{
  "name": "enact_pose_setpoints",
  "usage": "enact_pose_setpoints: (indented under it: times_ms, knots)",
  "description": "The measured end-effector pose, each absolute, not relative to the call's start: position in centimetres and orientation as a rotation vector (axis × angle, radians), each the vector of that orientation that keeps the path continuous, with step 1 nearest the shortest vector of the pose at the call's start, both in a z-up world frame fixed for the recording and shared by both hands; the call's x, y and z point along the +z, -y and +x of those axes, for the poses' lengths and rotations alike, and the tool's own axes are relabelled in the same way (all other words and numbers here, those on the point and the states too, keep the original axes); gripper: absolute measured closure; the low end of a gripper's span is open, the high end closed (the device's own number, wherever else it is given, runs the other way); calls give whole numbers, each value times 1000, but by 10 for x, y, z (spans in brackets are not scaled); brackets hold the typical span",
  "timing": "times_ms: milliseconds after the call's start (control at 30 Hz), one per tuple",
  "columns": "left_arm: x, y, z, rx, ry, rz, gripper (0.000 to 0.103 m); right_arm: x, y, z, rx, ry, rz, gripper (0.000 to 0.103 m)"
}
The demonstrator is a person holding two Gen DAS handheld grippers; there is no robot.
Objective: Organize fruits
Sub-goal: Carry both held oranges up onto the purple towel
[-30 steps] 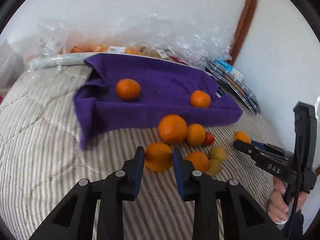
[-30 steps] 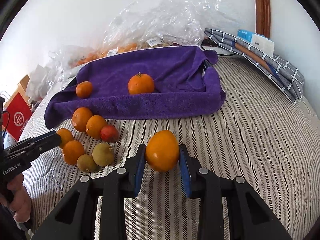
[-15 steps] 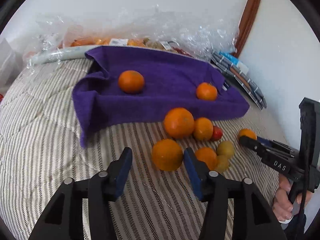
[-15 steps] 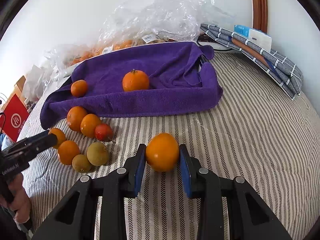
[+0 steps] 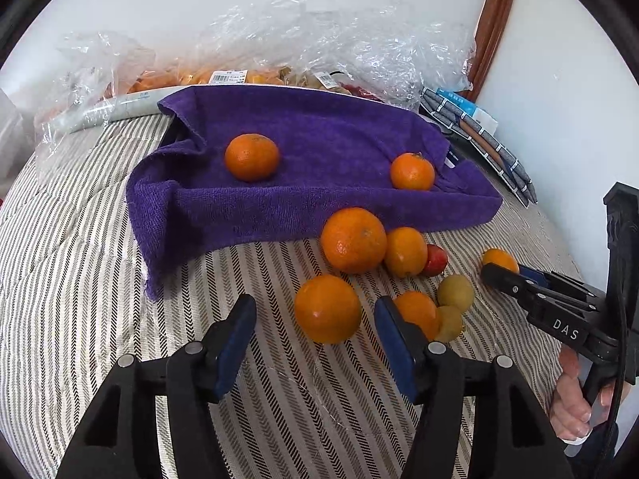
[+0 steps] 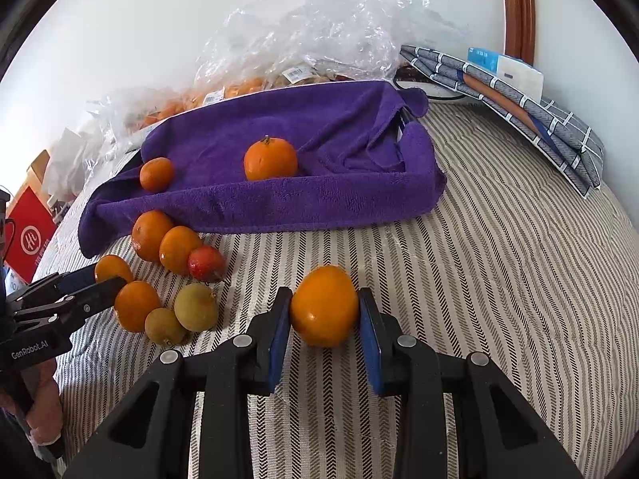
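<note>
My left gripper (image 5: 315, 315) is open, its jaws wide on either side of an orange (image 5: 328, 308) that rests on the striped bedcover. My right gripper (image 6: 323, 309) is shut on another orange (image 6: 324, 305), held low over the cover. A purple towel-lined tray (image 5: 319, 199) holds two oranges (image 5: 251, 157) (image 5: 412, 171). In front of it lies a cluster: a big orange (image 5: 353, 239), a smaller orange (image 5: 405, 251), a red fruit (image 5: 435, 260), two yellow-green fruits (image 5: 455, 290) and one more orange (image 5: 415, 311). The right gripper also shows in the left wrist view (image 5: 503, 271).
Clear plastic bags with packed fruit (image 5: 247, 76) lie behind the tray by the wall. Folded grey checked cloths (image 6: 519, 107) lie at the back right. A red bag (image 6: 30, 239) stands off the bed's left side. A wooden post (image 5: 493, 20) stands in the corner.
My left gripper has opened and let go of its orange, which now sits on the cover between the jaws. My right gripper keeps its orange and has lowered slightly.
</note>
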State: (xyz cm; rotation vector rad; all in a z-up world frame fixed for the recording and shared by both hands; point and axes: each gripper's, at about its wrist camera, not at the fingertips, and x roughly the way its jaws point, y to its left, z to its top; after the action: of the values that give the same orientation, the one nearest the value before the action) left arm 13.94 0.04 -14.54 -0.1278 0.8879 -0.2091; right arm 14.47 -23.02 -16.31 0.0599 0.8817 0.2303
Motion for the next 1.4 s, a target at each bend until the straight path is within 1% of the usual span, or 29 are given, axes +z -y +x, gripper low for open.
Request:
enact_pose_setpoints:
  times_ms: [33,67,100,133,200,300,433,633,1100,1233,1400]
  knots:
    - [-145,0,139,-203,-887,-125,46,-163,230,145,231,-881,60,70]
    - [-145,0,140,-192,-886,-121,57,-163,230,145,233,-879,59,70]
    - [-145,1,139,-204,-885,-125,67,-163,230,144,236,-876,58,70]
    - [-146,0,139,-226,-887,-135,71,-162,230,144,239,-874,57,70]
    - [-143,1,136,-233,-864,-133,71,-162,230,144,239,-874,56,70]
    - [-133,-1,123,-250,-778,-141,71,-162,230,143,246,-867,64,70]
    - [-127,-11,115,-238,-704,-206,71,-158,233,140,262,-837,89,70]
    - [-131,-27,120,-156,-708,-287,71,-156,239,137,266,-814,121,71]
    - [-124,-43,118,-116,-687,-321,71,-149,240,135,253,-806,99,71]
    - [-111,-42,126,-101,-673,-310,71,-130,238,138,266,-768,61,71]
    - [-88,-34,153,-100,-622,-307,71,-98,241,168,272,-696,34,71]
